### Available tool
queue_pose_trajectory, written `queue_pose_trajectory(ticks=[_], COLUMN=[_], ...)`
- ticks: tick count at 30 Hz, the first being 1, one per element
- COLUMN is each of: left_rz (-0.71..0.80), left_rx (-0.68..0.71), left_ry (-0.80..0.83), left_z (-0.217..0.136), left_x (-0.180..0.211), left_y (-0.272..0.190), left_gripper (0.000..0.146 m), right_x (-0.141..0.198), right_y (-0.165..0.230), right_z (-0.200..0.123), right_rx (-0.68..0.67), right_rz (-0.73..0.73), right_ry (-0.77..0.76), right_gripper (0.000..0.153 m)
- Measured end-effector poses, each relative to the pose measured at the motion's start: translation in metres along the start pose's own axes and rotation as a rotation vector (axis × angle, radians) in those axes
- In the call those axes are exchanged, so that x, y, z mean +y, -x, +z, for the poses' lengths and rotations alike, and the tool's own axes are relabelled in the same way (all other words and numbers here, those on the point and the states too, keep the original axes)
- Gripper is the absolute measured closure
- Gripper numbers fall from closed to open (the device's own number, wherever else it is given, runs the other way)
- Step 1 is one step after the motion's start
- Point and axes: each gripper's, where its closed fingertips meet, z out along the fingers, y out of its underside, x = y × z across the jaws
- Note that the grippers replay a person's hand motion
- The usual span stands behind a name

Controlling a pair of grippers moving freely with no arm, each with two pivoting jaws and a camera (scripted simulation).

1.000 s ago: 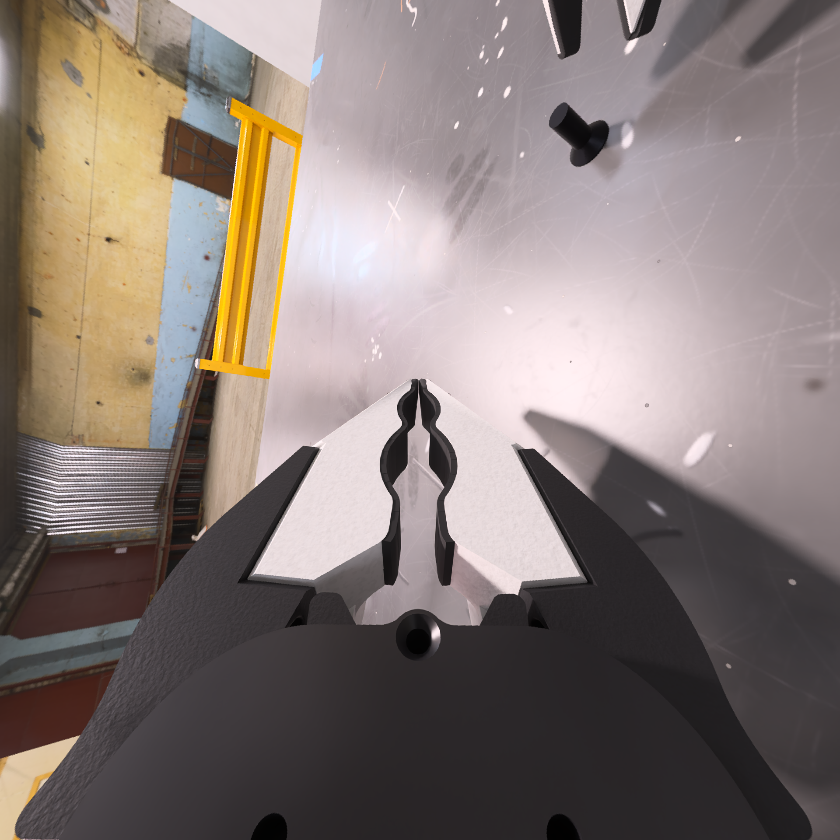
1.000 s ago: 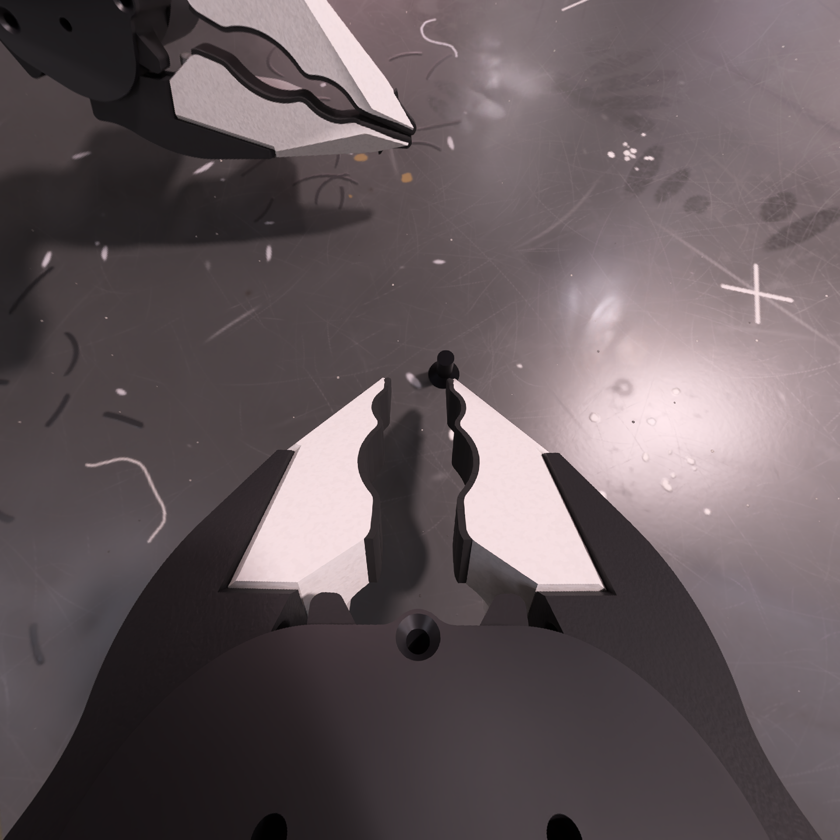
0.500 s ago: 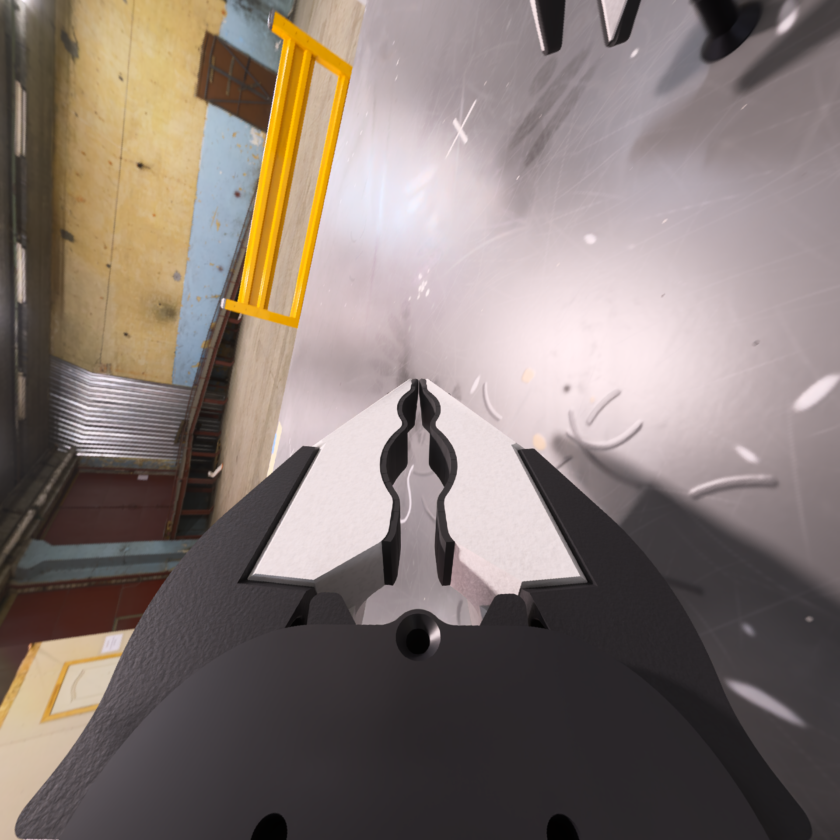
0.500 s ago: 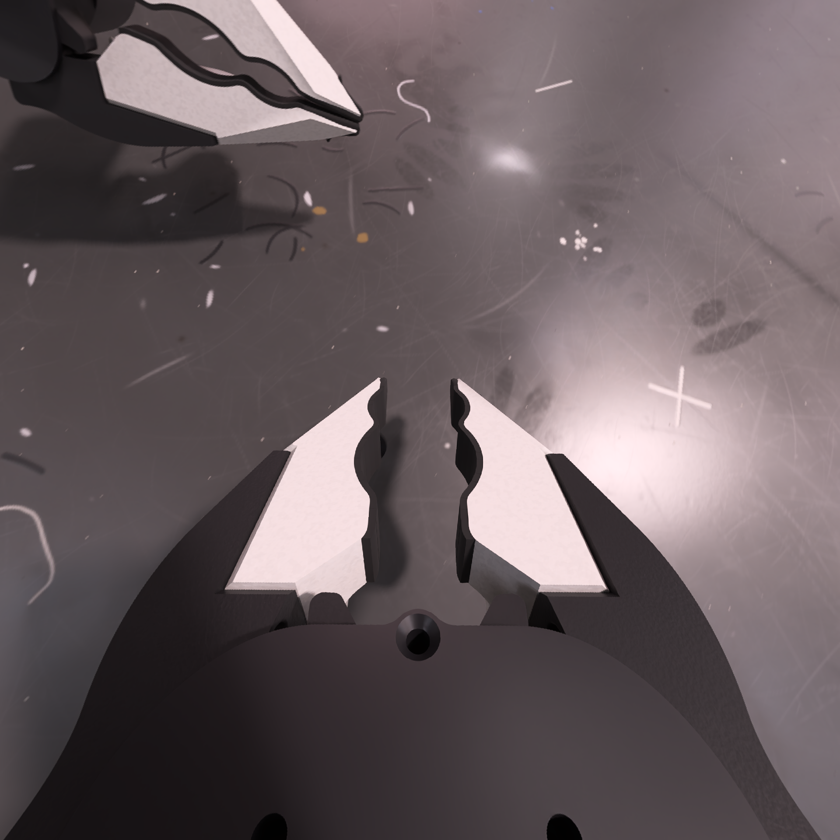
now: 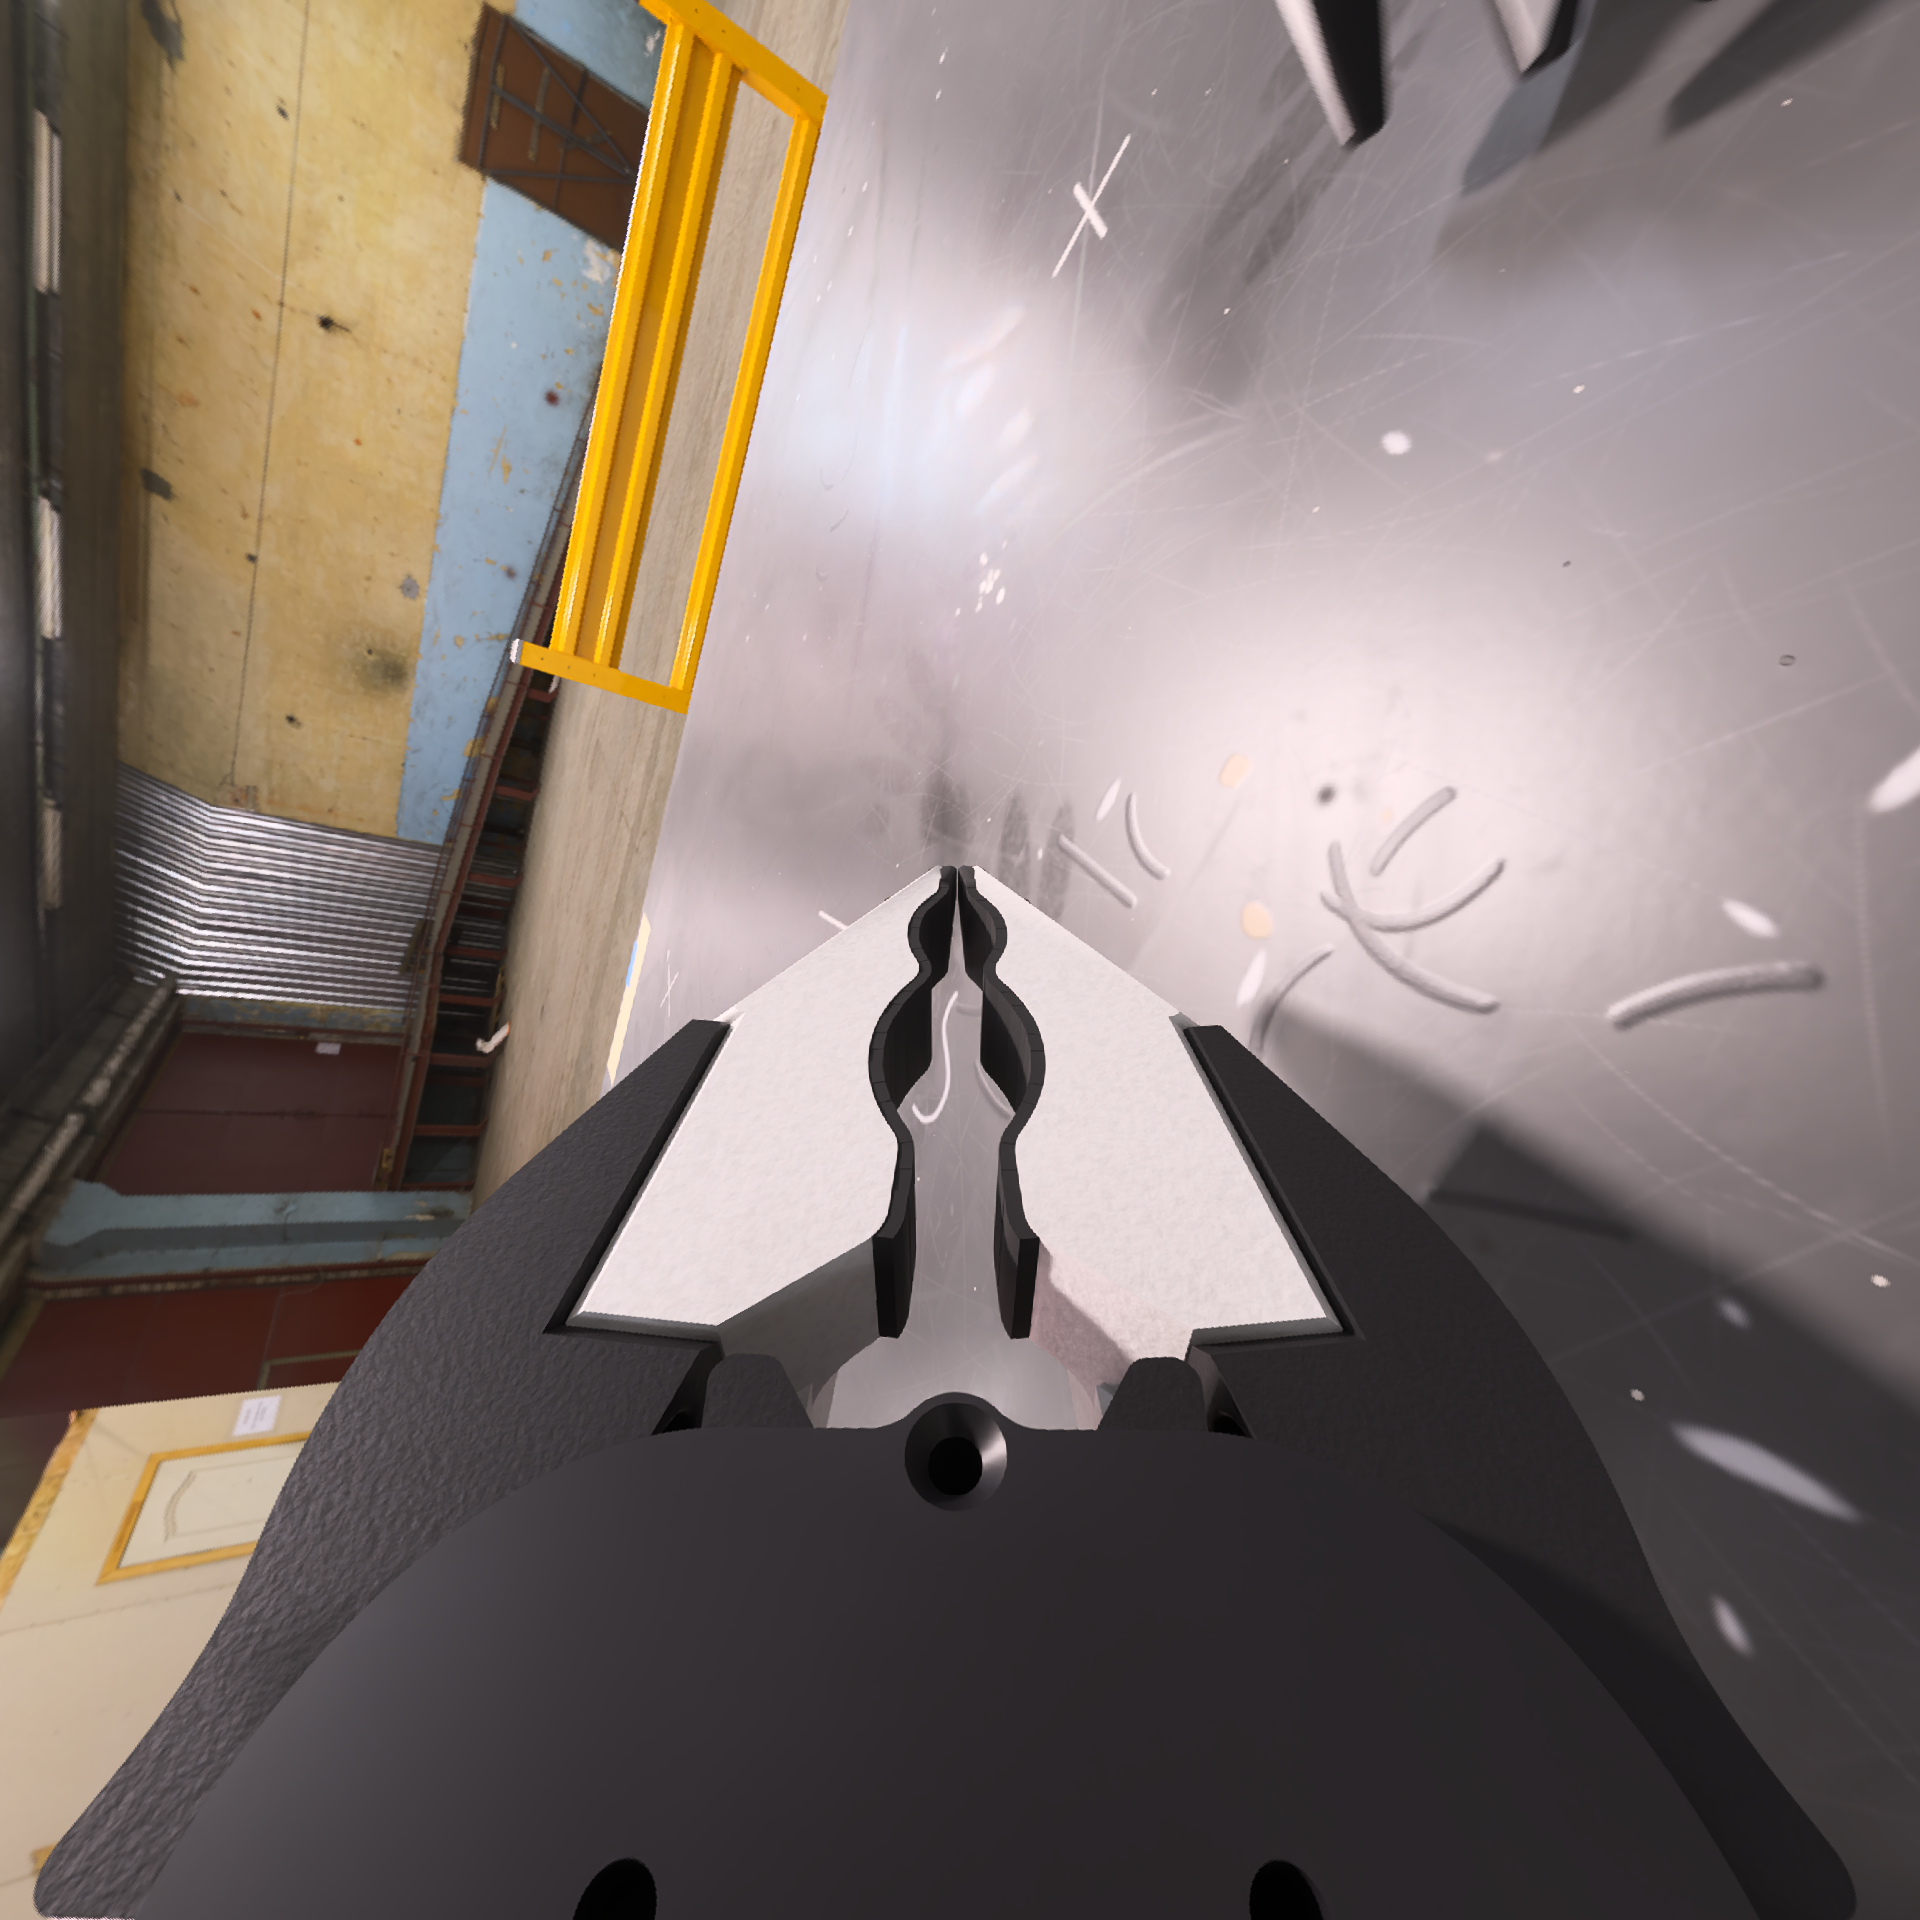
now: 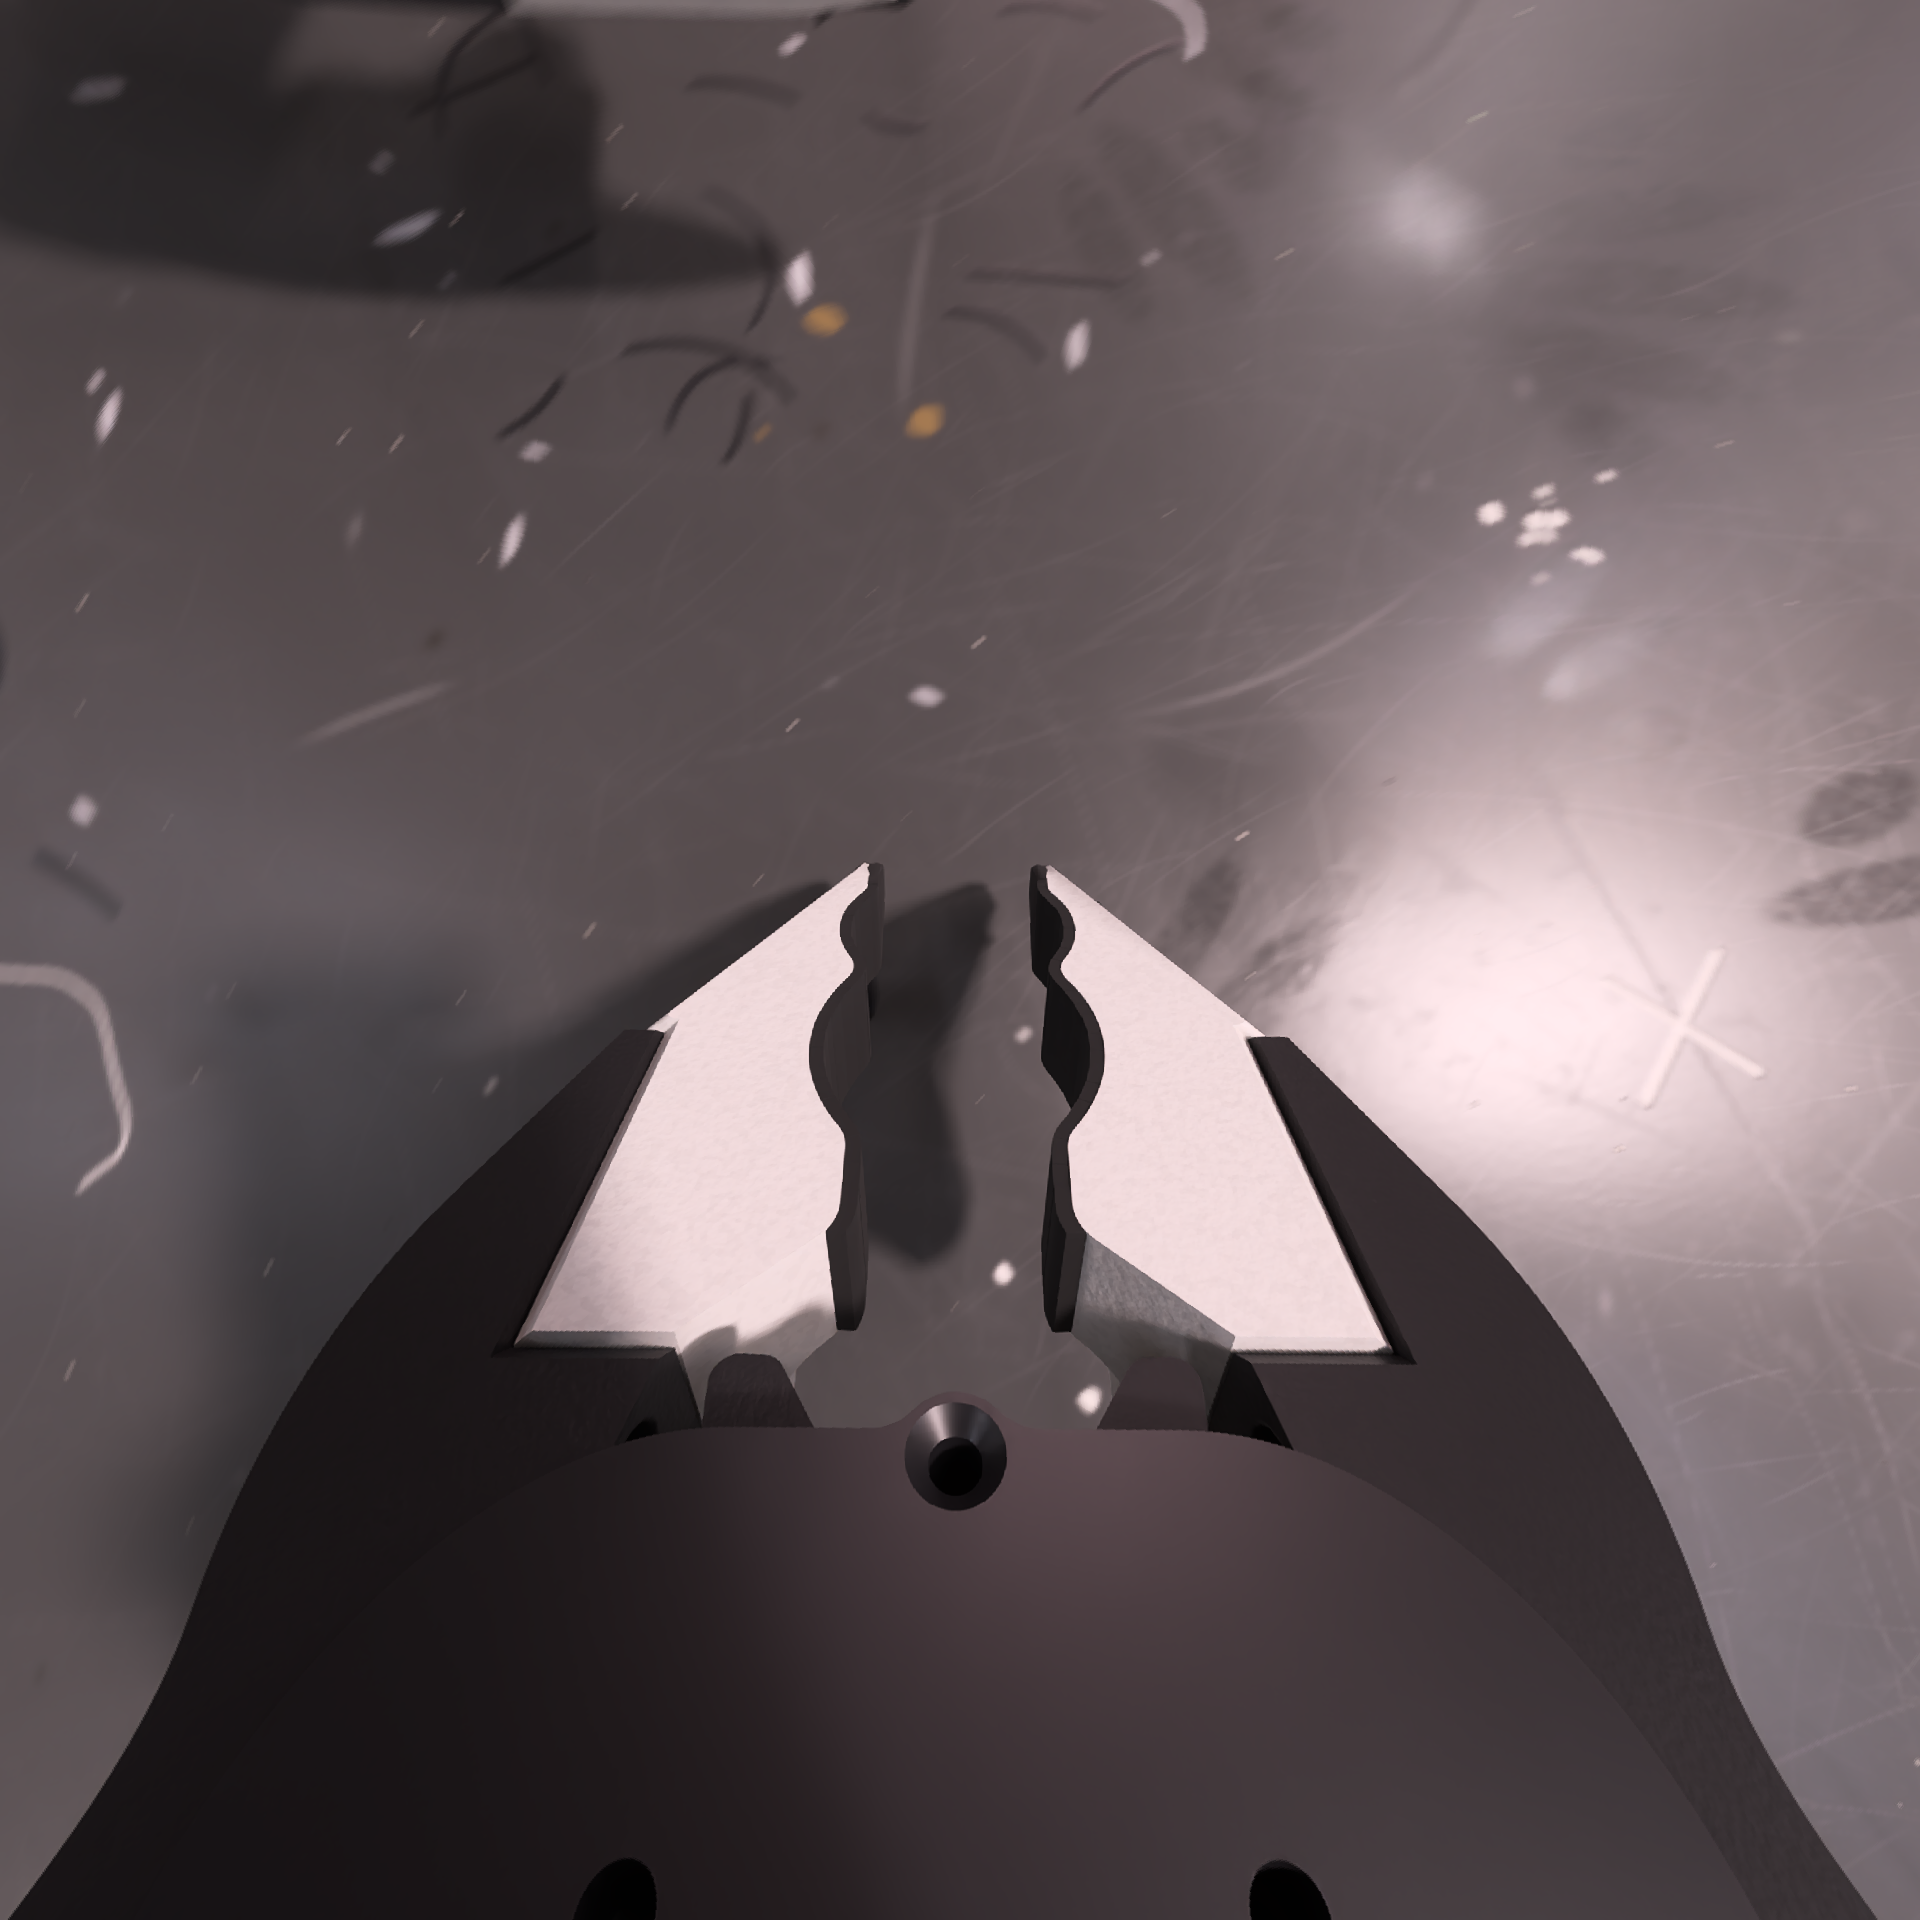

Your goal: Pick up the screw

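No screw shows in either view. My left gripper (image 5: 956,873) is shut and empty, its tips just above the scratched metal table (image 5: 1403,582). My right gripper (image 6: 956,873) is open with a narrow gap between its jaws, and only the table (image 6: 1299,727) and a dark shadow show in that gap. The right gripper's two fingertips (image 5: 1351,94) also show at the top edge of the left wrist view. The left gripper's shadow (image 6: 416,208) lies across the top left of the right wrist view.
Curled metal shavings (image 5: 1403,914) and chips lie on the table beside my left gripper, and more shavings (image 6: 717,374) lie ahead of my right one. A scratched cross mark (image 6: 1683,1029) is at its right. The table's edge (image 5: 748,582) and a yellow railing (image 5: 675,364) are at the left.
The screw has slid out of the top of the left wrist view and dropped out of sight by the right fingertips. The left gripper has left the top of the right wrist view.
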Motion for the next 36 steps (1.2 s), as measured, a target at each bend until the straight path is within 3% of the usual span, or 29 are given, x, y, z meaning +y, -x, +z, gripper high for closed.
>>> queue_pose_trajectory(ticks=[5, 11, 23, 36], left_rz=[0.019, 0.092, 0.279, 0.15], left_rx=[0.016, 0.043, 0.086, 0.118], left_ry=[-0.013, -0.013, -0.006, 0.035], left_z=[0.0, 0.001, 0.002, 0.001], left_x=[-0.005, -0.011, -0.014, -0.005], left_y=[-0.009, -0.026, -0.054, -0.054], left_gripper=[0.146, 0.146, 0.142, 0.134], right_x=[0.018, 0.022, 0.019, 0.012], right_y=[0.026, 0.027, 0.029, 0.037], right_z=[-0.005, -0.002, 0.0, 0.004], right_rx=[-0.079, -0.077, -0.091, -0.124], right_rz=[-0.055, -0.085, -0.064, -0.061], right_ry=[0.005, 0.0, -0.058, -0.095], right_gripper=[0.125, 0.145, 0.145, 0.145])
